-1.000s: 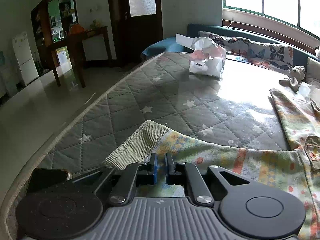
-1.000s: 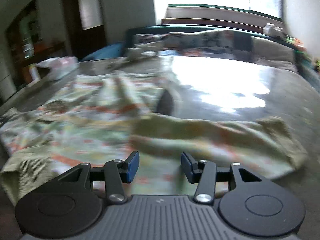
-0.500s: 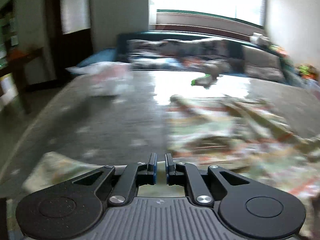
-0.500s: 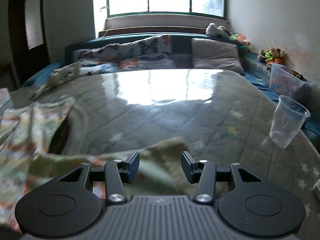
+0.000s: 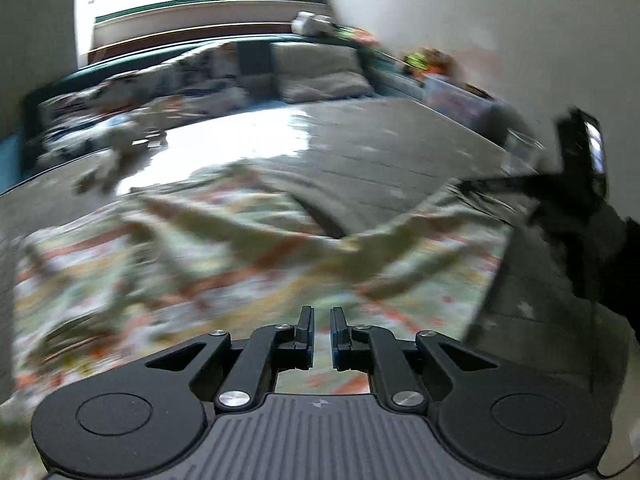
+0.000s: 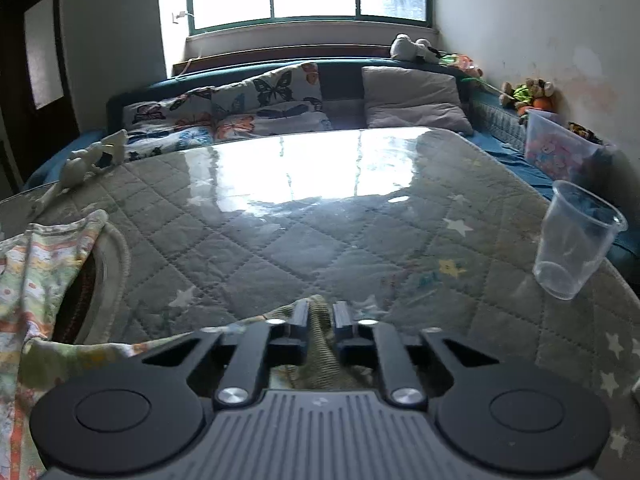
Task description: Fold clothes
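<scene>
A patterned child's garment (image 5: 240, 264) in green, orange and white lies spread and rumpled on the quilted mattress (image 6: 320, 220). My left gripper (image 5: 322, 320) hovers low over it. Its jaws are almost together with only a thin slit, and thin fabric seems to be caught in it; the view is blurred. My right gripper (image 6: 321, 316) is closing on the ribbed olive sleeve cuff (image 6: 320, 336), and the pads press on the cuff from both sides. The garment's body (image 6: 36, 264) lies at the left of the right wrist view. The right hand's dark device (image 5: 580, 168) shows at the right of the left wrist view.
A clear plastic cup (image 6: 572, 244) stands upright on the mattress to the right. Pillows (image 6: 412, 100) line the far side under the window. A plush toy (image 6: 92, 156) lies far left. A plastic box (image 6: 556, 148) sits by the right wall.
My left gripper swung from the mattress's left edge toward the right, across the garment. My right gripper moved right to the sleeve's end and its jaws came together on the cuff.
</scene>
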Demonstrator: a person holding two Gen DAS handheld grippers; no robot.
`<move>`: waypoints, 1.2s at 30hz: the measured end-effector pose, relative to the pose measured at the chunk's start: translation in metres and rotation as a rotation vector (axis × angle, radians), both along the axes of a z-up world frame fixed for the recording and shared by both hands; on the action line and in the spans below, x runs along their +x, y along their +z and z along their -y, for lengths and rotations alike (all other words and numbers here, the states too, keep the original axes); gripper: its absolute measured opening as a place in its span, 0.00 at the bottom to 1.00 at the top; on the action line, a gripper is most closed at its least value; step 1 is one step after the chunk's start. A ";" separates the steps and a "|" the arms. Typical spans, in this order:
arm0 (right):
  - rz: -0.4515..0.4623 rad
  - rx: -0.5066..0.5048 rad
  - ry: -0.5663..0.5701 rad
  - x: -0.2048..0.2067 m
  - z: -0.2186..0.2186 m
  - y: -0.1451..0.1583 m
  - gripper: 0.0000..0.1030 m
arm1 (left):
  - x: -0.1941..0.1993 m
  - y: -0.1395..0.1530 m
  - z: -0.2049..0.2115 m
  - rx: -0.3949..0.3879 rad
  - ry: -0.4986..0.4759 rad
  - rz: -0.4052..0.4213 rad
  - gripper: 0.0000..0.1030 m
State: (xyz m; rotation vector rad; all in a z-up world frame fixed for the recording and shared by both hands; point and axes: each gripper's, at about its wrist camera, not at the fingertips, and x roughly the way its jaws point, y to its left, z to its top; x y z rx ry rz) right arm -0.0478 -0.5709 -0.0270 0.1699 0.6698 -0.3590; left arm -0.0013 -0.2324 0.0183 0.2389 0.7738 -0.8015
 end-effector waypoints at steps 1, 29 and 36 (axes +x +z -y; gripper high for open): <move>0.000 -0.004 -0.006 -0.001 0.000 0.000 0.08 | -0.002 -0.003 0.008 0.005 -0.025 -0.006 0.09; 0.034 -0.031 -0.044 -0.048 -0.009 0.007 0.32 | -0.035 -0.022 0.020 0.015 -0.154 -0.020 0.09; 0.011 -0.051 -0.019 -0.055 -0.016 -0.002 0.36 | -0.044 -0.025 0.016 0.010 -0.156 -0.031 0.10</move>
